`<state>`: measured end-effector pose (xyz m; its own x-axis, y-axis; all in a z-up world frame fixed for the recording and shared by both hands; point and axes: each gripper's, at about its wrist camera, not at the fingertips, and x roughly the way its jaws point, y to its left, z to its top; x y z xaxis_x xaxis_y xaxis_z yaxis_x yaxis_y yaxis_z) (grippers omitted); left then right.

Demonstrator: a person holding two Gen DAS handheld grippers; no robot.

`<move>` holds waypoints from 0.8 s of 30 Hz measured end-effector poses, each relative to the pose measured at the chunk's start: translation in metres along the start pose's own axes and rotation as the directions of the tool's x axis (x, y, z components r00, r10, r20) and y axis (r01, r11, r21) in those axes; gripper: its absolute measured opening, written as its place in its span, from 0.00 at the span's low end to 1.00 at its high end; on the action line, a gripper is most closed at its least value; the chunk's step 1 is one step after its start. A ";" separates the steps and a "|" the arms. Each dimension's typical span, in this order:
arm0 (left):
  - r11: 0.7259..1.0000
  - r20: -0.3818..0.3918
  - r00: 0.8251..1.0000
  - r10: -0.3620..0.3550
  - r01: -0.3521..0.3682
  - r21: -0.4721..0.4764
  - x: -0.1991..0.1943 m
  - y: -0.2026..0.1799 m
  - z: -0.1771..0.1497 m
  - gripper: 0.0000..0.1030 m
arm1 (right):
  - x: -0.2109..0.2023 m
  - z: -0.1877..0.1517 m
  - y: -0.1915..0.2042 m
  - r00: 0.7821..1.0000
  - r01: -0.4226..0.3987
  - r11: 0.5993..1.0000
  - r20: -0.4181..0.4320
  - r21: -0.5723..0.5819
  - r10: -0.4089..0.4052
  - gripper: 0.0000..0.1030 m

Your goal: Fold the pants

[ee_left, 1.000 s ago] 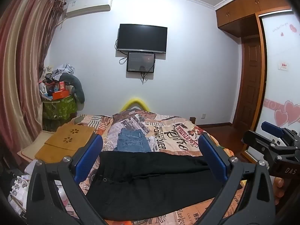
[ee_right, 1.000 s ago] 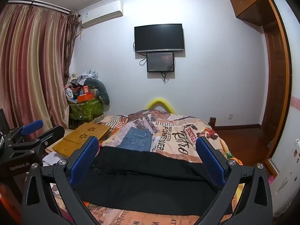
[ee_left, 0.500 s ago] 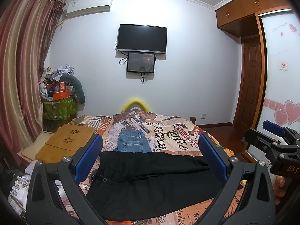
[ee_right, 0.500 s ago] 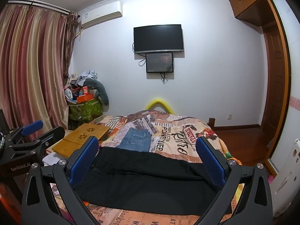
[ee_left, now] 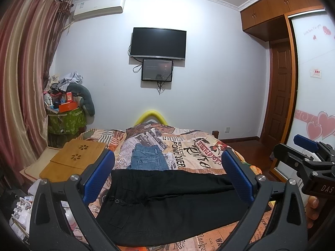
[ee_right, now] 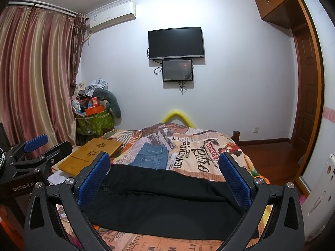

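You've got the whole bed (ee_left: 196,146) to work with, and the patterned newsprint-style bedspread (ee_right: 194,152) lies pretty flat, so nothing should snag the fabric. The black pants (ee_left: 167,200) lie across the near end of the bed, sideways to you: waistband with the button at your left, legs running off to your right. They look already doubled leg over leg, though the far hem is hidden behind the claw frames, so I can't say how neatly the cuffs line up.

There's a folded pair of blue jeans (ee_left: 149,158) just behind the black pants, touching or nearly touching the far edge. Keep that in mind so you don't drag it along when you lift.

Both claws hang above the near edge and neither has hold of anything. Your left claw (ee_left: 167,177) is spread wide with the pants showing between the blue pads, and your right claw (ee_right: 165,177) is spread just as wide. So I'd call this the very start: the grab hasn't happened yet.

My take for doing it well:
- Bring your right claw down on the leg end and pinch both layers together, not just the top one.
- Use your left claw to pin or pinch the waistband so it doesn't slide.
- Carry the legs over toward the waistband low and slow, since this cloth looks limp and will likely sag and bunch if you lift high.
- Check the edges match before you let go.
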<state>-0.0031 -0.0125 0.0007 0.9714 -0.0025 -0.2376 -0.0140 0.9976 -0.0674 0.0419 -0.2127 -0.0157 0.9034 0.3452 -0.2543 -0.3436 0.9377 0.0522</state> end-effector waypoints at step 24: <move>1.000 0.003 1.000 0.003 -0.003 0.002 0.000 -0.001 0.003 1.00 | 0.002 -0.002 0.002 1.000 -0.002 1.000 0.000 0.004 0.002 1.00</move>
<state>-0.0028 -0.0135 0.0037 0.9719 0.0005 -0.2353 -0.0162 0.9978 -0.0645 0.0423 -0.2106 -0.0176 0.9026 0.3474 -0.2542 -0.3448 0.9370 0.0563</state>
